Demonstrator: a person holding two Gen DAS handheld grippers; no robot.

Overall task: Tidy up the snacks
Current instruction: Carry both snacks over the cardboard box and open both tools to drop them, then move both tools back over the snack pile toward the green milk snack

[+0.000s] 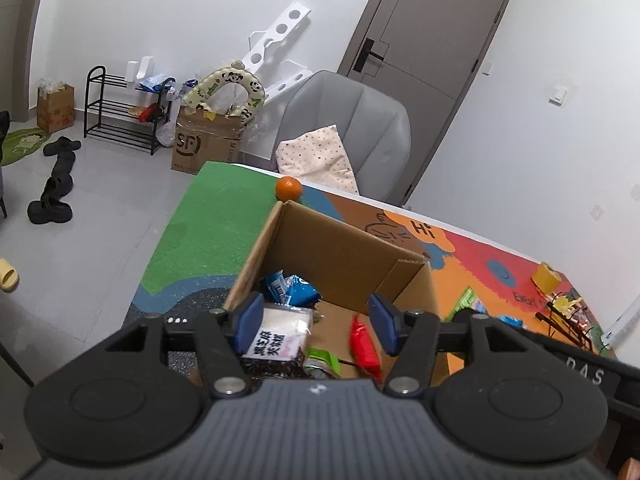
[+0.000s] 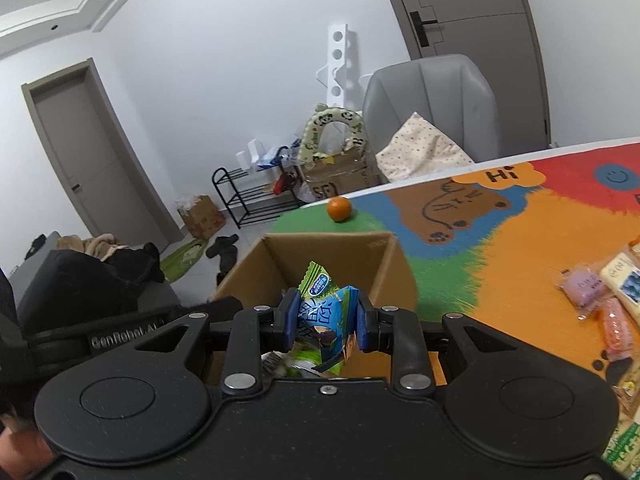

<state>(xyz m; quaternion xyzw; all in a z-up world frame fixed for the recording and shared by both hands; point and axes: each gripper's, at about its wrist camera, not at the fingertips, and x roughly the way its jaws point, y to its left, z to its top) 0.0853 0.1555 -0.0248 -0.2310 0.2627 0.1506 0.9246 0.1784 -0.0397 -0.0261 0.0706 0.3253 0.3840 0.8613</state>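
Cardboard box (image 2: 328,256) lay right beneath my right hand-held gripper (image 2: 327,320), clamped on a green-and-blue snack packet (image 2: 324,312) above its opening, so I judged lowering before release best, while my left hand-held gripper (image 1: 316,322) hung open, empty, over it.

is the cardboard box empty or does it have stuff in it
Not empty. The left wrist view shows the cardboard box holding blue packets and a red packet.

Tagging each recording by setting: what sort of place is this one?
Most likely a lived-in home room, not a lab: a shoe rack with shoes on the tiled floor beside it, a grey armchair holding a cushion, and a table under a colourful cartoon mat.
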